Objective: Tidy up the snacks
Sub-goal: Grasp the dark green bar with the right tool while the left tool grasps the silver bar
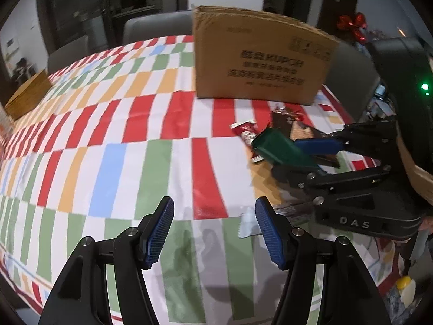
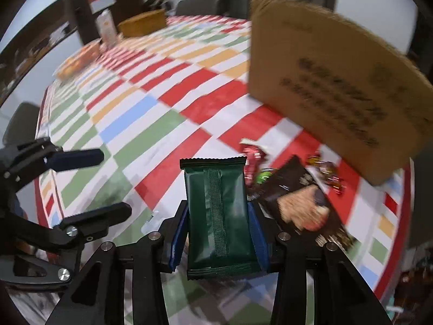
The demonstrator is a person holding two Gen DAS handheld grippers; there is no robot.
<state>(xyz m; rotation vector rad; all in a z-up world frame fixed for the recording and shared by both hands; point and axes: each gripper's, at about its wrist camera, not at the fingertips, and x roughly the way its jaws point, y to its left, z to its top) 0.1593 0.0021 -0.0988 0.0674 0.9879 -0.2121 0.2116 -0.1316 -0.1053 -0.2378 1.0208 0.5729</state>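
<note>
My right gripper [image 2: 218, 208] is shut on a dark green snack packet [image 2: 216, 178], its blue pads pressing both long sides, and holds it above the table. In the left wrist view the same packet [image 1: 276, 146] hangs in the right gripper [image 1: 297, 155] at the right. On the checked tablecloth [image 1: 135, 135] below lie a red packet [image 1: 246, 131], a dark brown cracker packet [image 2: 303, 205] and small wrapped candies [image 2: 330, 176]. An open cardboard box [image 1: 257, 62] stands just behind them. My left gripper [image 1: 215, 203] is open with nothing between its fingers.
A wooden box [image 2: 143, 25], a white carton [image 2: 107, 25] and an orange tray of snacks [image 2: 78, 62] sit at the table's far end. Grey chairs [image 1: 157, 27] stand behind the table. A pale blue wrapper [image 1: 247, 224] lies by my left gripper's right finger.
</note>
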